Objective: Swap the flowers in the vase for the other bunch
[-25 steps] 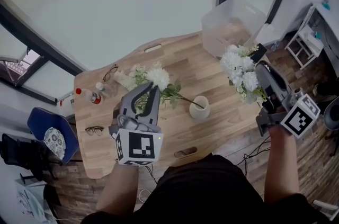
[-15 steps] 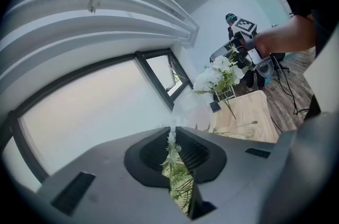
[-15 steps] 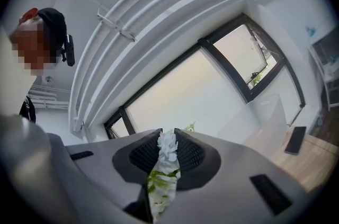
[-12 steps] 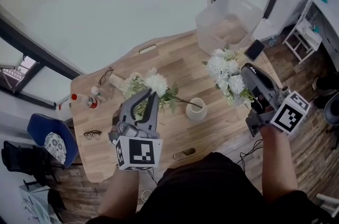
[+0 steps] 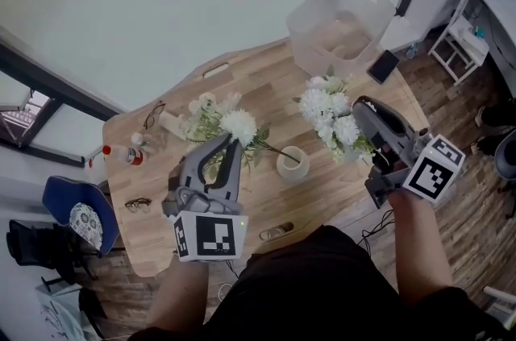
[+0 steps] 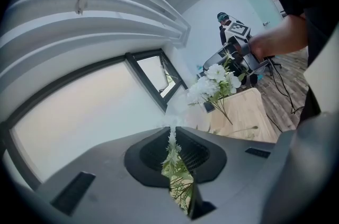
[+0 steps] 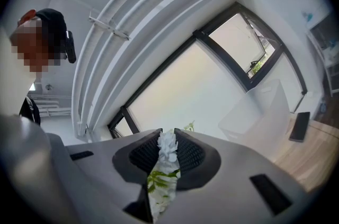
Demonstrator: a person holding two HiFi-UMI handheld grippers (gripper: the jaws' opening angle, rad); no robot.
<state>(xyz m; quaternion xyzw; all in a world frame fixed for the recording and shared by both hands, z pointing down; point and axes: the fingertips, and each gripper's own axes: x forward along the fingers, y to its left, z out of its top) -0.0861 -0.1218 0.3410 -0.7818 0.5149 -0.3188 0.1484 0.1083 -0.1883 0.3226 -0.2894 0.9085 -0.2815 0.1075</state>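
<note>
Right claw (image 5: 360, 107), clamped on a white-blossomed, green-leaved bunch (image 5: 326, 110), is drawing closer to the cream ceramic vase (image 5: 292, 164); left claw (image 5: 226, 142) is gripping the other white bunch (image 5: 234, 124) just beside it, so insertion is nearing.

The left gripper (image 5: 232, 139) is a grey moulded shell with two long curved jaws. At its back end sits a white cube (image 5: 200, 236) printed with black square markers. The right gripper (image 5: 360, 107) is the same build, darker grey along its top, with its own marker cube (image 5: 433, 170). In the two gripper views each shell is smooth pale grey, with a recessed dark pocket lined by black pads (image 6: 197, 152) (ribbed in fine parallel ridges). Small dark rectangular slots (image 6: 73, 191) are set to either side. The person wears a black top (image 5: 322, 283), and no sleeves cover the forearms.
</note>
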